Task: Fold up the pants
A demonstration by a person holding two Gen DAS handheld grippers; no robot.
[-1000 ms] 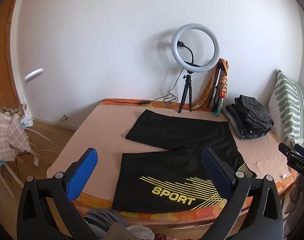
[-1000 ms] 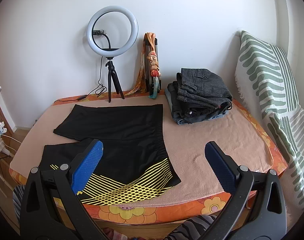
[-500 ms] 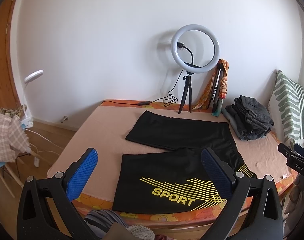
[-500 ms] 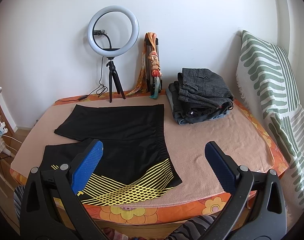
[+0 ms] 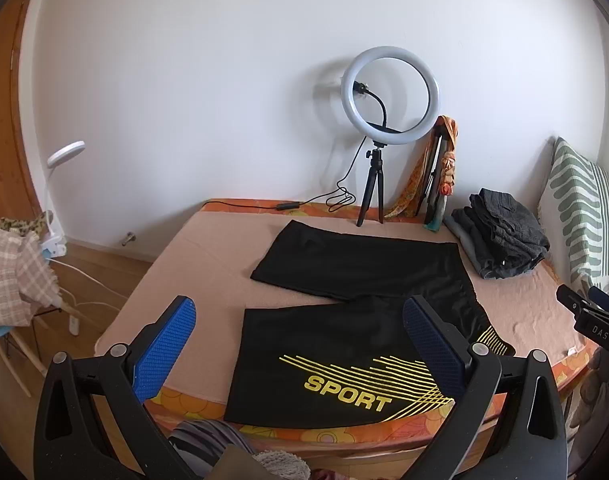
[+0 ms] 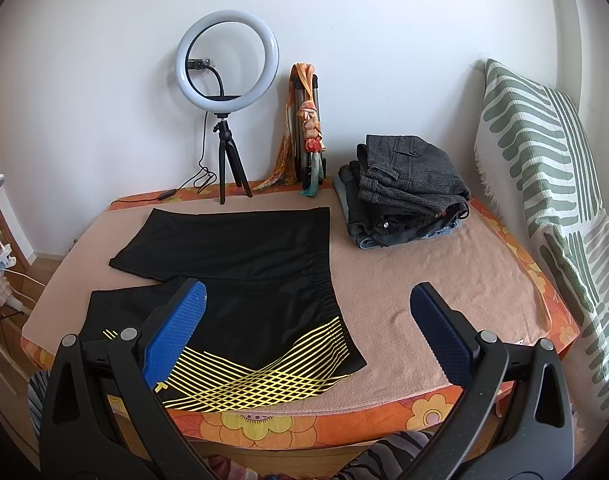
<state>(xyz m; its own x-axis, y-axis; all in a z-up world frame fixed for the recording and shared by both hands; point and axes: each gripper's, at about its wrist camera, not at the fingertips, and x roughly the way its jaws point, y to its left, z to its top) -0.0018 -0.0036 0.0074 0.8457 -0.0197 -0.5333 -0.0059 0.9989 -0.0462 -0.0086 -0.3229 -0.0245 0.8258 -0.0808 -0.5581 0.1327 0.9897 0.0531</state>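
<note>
Black shorts [image 5: 356,300] with yellow stripes and the word SPORT lie flat and spread on the peach blanket [image 5: 208,256], both legs pointing left; they also show in the right wrist view [image 6: 248,280]. My left gripper [image 5: 300,328] is open and empty, held back from the bed's front edge, facing the near leg. My right gripper [image 6: 308,312] is open and empty, held before the front edge near the waistband end. The right gripper's body shows at the right edge of the left wrist view [image 5: 592,320].
A ring light on a tripod [image 6: 226,92] and a folded tripod with a scarf [image 6: 308,128] stand at the back wall. A pile of folded dark trousers [image 6: 404,192] sits back right. A striped cushion [image 6: 544,184] leans at right. A chair with cloth [image 5: 12,264] stands left.
Both views have shifted very slightly; the shorts and everything on the bed have not moved. Both grippers stay open.
</note>
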